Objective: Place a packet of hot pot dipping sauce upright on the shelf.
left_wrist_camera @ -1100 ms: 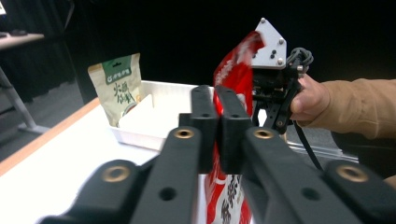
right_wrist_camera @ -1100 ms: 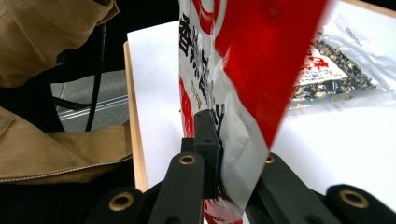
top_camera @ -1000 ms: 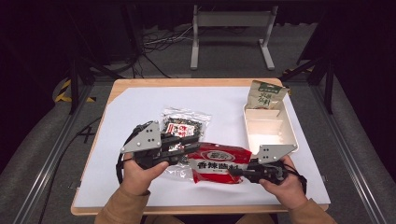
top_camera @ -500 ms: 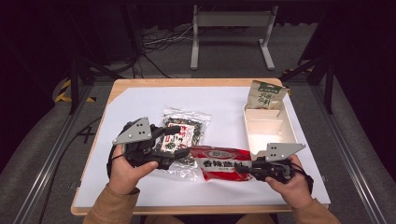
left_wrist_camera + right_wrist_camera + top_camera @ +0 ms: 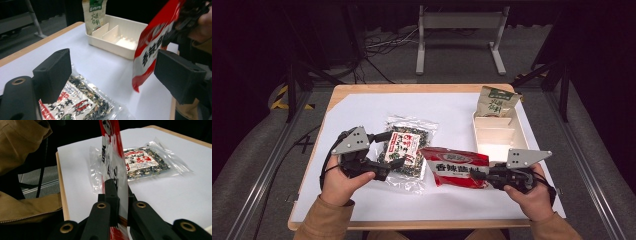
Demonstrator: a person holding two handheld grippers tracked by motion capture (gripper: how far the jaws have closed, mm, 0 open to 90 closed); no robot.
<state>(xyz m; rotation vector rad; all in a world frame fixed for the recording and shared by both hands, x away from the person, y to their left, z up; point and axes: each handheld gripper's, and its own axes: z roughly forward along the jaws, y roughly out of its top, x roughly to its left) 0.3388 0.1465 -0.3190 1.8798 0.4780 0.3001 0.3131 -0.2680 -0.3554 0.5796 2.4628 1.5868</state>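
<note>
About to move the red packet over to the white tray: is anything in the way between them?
Nothing visible. The right gripper holds the red packet just off the tray, with bare white table between them. The tan packet fills the far compartment; the two nearer ones are free.

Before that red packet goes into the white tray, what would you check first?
1. right gripper shut on red snack packet: ok.
2. left gripper has just been opening; nothing between its jaws: ok.
3. Packet lifted off the white sheet: ok in the left gripper view.
4. Compartmented tray's near section free: ok.
5. Far section taken by green-topped pouch: ok.
6. Packet fits the section: cannot tell.
</note>
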